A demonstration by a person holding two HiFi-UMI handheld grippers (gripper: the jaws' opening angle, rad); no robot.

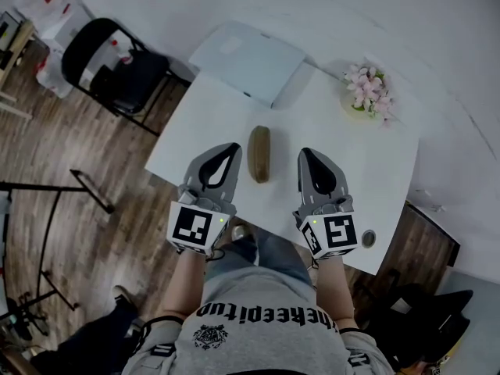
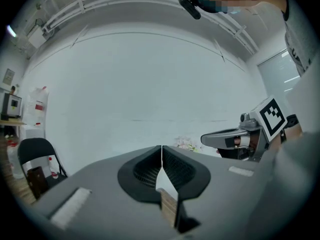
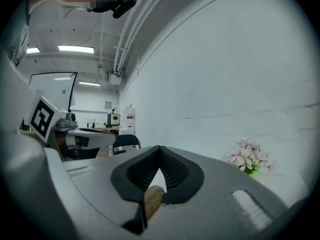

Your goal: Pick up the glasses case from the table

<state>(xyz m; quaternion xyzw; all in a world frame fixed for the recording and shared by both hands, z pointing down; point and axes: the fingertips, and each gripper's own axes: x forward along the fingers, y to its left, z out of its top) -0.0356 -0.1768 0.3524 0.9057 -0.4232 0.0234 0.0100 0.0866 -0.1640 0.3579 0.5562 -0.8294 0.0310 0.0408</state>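
**Brown glasses case [image 1: 259, 154] lies between two clenched grippers**

We see the case lying on the white bench [image 1: 355, 170], its long axis running near to far, with nothing touching it. The left gripper [image 1: 233, 148] sits just to its left and the right gripper [image 1: 305, 155] just to its right. Both sets of fingers [image 2: 145, 171] are clenched tip to tip on nothing (each gripper view shows the tips meeting). Pink flowers [image 1: 369, 91] stand at the bench's far right corner, and a pale flat panel [image 1: 248, 59] lies at its far edge.
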